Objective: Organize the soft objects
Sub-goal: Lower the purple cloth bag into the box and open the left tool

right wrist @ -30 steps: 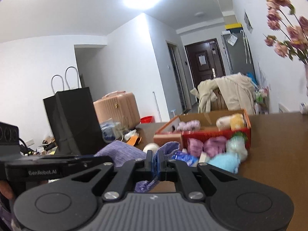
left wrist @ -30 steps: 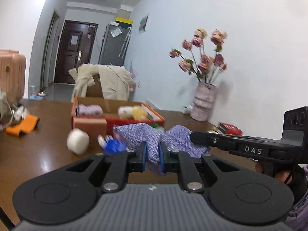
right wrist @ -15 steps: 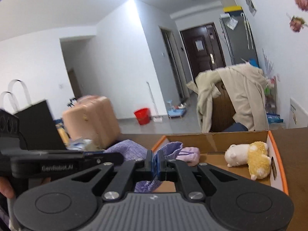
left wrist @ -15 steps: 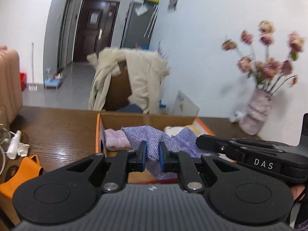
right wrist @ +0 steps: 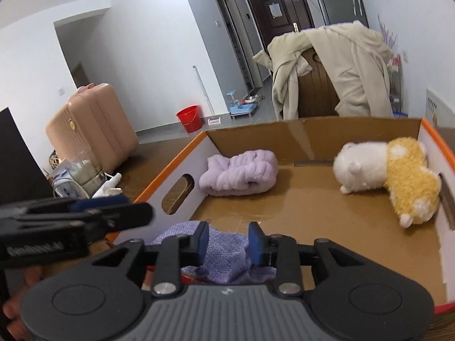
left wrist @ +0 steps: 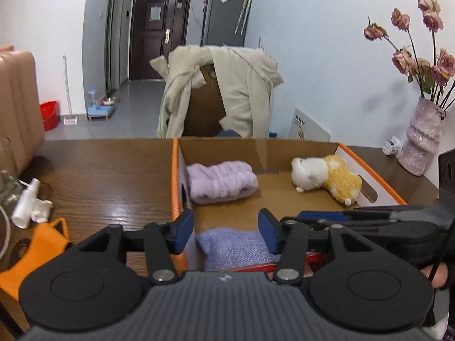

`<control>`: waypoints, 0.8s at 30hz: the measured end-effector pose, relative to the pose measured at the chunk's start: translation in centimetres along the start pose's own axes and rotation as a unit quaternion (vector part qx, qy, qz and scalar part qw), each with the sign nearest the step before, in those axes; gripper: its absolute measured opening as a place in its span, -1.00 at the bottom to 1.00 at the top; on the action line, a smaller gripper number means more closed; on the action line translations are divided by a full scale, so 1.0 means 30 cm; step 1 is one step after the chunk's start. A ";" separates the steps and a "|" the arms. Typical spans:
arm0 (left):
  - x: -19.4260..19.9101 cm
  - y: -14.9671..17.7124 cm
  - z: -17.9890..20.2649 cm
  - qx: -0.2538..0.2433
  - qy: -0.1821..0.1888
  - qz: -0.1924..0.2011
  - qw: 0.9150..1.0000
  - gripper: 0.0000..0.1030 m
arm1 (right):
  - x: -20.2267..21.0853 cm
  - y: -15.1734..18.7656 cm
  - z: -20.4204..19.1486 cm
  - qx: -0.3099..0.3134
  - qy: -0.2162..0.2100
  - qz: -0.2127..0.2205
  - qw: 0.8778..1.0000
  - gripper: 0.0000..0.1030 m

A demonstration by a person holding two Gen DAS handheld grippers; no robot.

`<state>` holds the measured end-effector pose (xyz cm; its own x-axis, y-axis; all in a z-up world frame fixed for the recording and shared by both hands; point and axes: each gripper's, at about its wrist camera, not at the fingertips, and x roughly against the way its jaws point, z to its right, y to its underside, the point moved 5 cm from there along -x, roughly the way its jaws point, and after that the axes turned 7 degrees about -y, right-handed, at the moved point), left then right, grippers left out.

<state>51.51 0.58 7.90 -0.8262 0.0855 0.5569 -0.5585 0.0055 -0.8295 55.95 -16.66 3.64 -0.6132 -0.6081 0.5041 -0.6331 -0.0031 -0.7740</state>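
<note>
A lilac knit cloth [left wrist: 233, 248] [right wrist: 224, 255] lies crumpled at the near end of the orange-rimmed cardboard box [left wrist: 175, 176] [right wrist: 170, 167]. My left gripper [left wrist: 226, 233] hangs just above it, jaws opening, blue pads clear of the fabric. My right gripper [right wrist: 229, 241] hovers beside it over the same cloth, jaws also opening, with the cloth between the pads but not pinched. Further inside the box rest a folded lilac fluffy towel [left wrist: 221, 182] [right wrist: 241, 174] and a white-and-yellow plush toy [left wrist: 324, 177] [right wrist: 384, 176].
On the brown table left of the box lie an orange item [left wrist: 37, 255] and a white spray bottle [left wrist: 27, 204]. A vase of flowers [left wrist: 423, 142] stands at the right. Behind the box is a chair draped with a beige coat [left wrist: 221, 93]. A pink suitcase [right wrist: 91, 130] stands at the left.
Both grippers carried the knit cloth forward over the box and lowered it. Their jaws, shut on the cloth before, have parted, and the cloth now rests in the box.
</note>
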 end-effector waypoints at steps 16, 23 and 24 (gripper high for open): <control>0.527 0.012 0.036 -0.018 -0.020 0.092 0.995 0.48 | 0.660 -0.020 -0.137 0.050 0.019 0.090 0.994 0.39; 0.806 0.200 0.078 -0.021 -0.035 0.130 0.991 0.74 | 0.952 0.188 -0.270 0.117 0.029 0.127 0.985 0.70; 0.847 0.241 0.081 -0.017 -0.031 0.133 0.990 0.75 | 0.988 0.225 -0.291 0.131 0.036 0.132 0.982 0.70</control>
<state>26.30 0.37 16.16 -0.9475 0.0277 0.3186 -0.3180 0.0245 -0.9478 29.38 -27.76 16.70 -0.7774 -0.5574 0.2915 -0.3108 -0.0624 -0.9484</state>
